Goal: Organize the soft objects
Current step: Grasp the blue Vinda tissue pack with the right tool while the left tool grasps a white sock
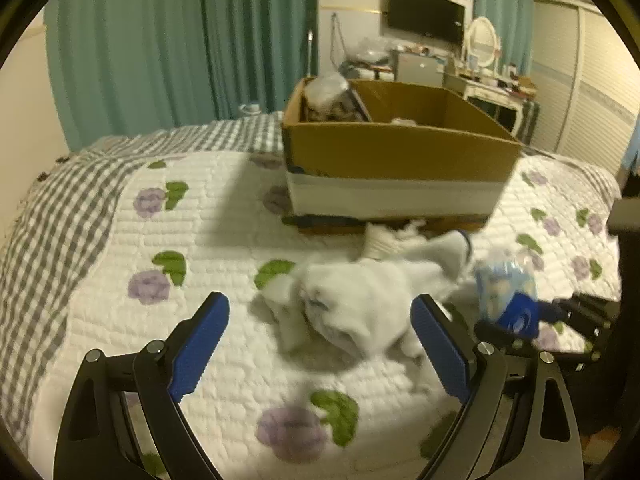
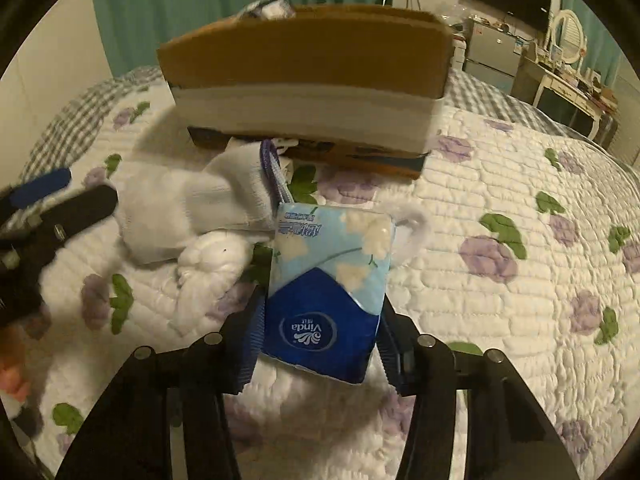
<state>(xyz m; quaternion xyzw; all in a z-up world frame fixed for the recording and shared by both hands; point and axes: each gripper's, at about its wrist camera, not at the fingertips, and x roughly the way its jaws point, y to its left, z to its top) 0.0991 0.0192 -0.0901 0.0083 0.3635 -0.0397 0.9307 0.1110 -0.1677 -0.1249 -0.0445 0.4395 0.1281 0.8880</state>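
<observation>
A pile of white soft items, a plush toy and socks (image 1: 360,300), lies on the quilted bed in front of a cardboard box (image 1: 400,152). My left gripper (image 1: 320,340) is open, its blue pads on either side of the near end of the pile. My right gripper (image 2: 320,332) is shut on a blue Vinda tissue pack (image 2: 328,280) and holds it just right of the socks (image 2: 192,208). The pack also shows in the left wrist view (image 1: 506,292). The box (image 2: 304,80) stands behind it.
The box holds a clear bag and other items at its back left corner (image 1: 328,92). The floral quilt (image 1: 200,220) covers the bed. Teal curtains (image 1: 180,40), a wall television (image 1: 426,12) and a cluttered dresser (image 1: 488,80) stand beyond the bed.
</observation>
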